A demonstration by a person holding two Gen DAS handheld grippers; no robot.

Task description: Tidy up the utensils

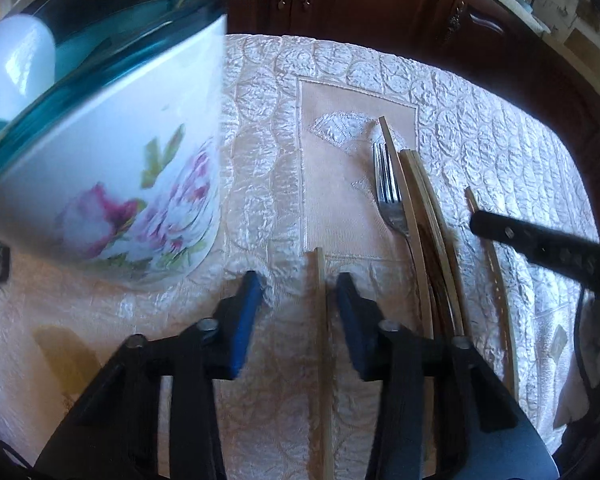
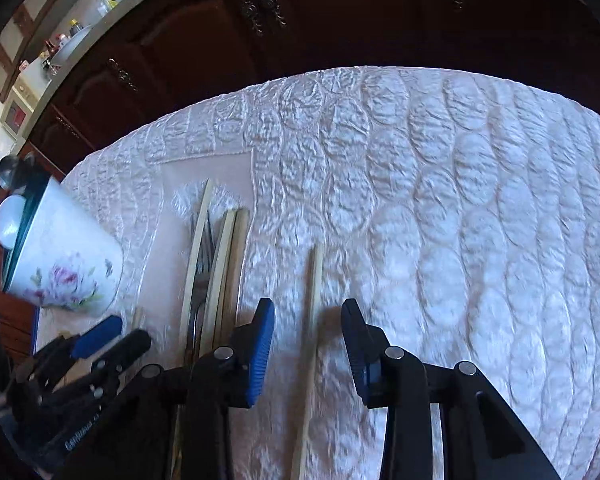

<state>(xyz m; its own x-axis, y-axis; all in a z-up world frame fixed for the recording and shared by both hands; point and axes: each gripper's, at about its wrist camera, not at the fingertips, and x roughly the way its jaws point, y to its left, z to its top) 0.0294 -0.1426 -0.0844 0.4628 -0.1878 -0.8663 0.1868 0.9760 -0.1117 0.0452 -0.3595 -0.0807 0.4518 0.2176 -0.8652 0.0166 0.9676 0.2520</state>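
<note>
A pale wooden chopstick (image 1: 320, 320) lies on the cloth between the blue pads of my left gripper (image 1: 300, 292). The jaws stand apart with a gap on each side of it, so the gripper is open. Further right lie a metal fork (image 1: 390, 196) and a bundle of chopsticks (image 1: 424, 216). In the right wrist view a second single chopstick (image 2: 314, 300) lies between the pads of my right gripper (image 2: 309, 320), untouched, with that gripper open. The fork (image 2: 204, 264) and the bundled chopsticks (image 2: 230, 264) lie to its left.
A white cup with pink flowers and a teal rim (image 1: 120, 184) (image 2: 64, 268) stands close on the left. A quilted pale tablecloth (image 2: 440, 200) covers the round table. Dark wooden cabinets (image 2: 340, 12) stand beyond the far edge.
</note>
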